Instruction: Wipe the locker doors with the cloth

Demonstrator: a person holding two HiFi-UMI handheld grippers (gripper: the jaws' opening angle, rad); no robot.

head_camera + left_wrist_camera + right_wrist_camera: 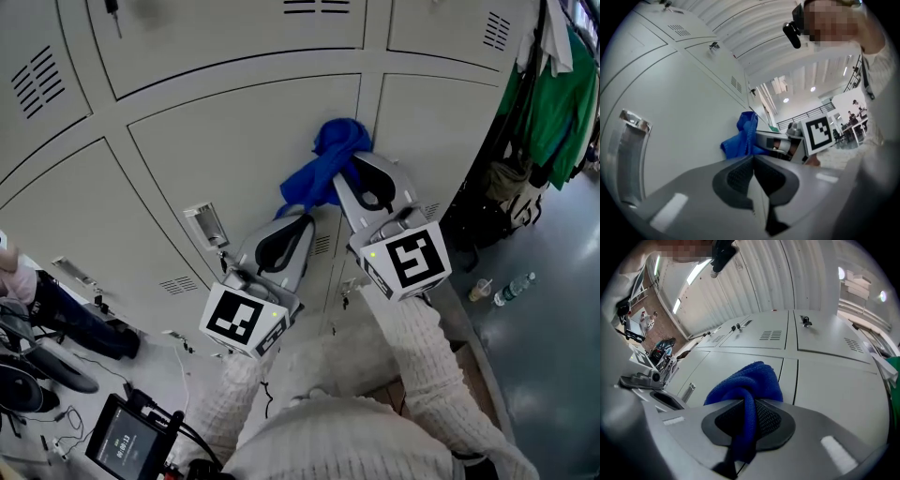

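My right gripper [361, 161] is shut on a blue cloth [328, 159] and presses its bunched end against a grey locker door [234, 141] near that door's right edge. In the right gripper view the blue cloth [747, 390] runs between the jaws of the right gripper [745, 420] and bulges out ahead onto the locker door [736, 364]. My left gripper [298, 225] hangs lower and to the left, shut with nothing in it, close to the door. From the left gripper view the left gripper [753, 173] has its jaws together, and the blue cloth [745, 136] shows beyond.
A metal handle [206, 225] sticks out of the door left of my left gripper. Green clothes [558, 94] hang at the right. A bottle [514, 288] and a cup [480, 289] stand on the floor at right. A device with a screen [127, 441] sits lower left.
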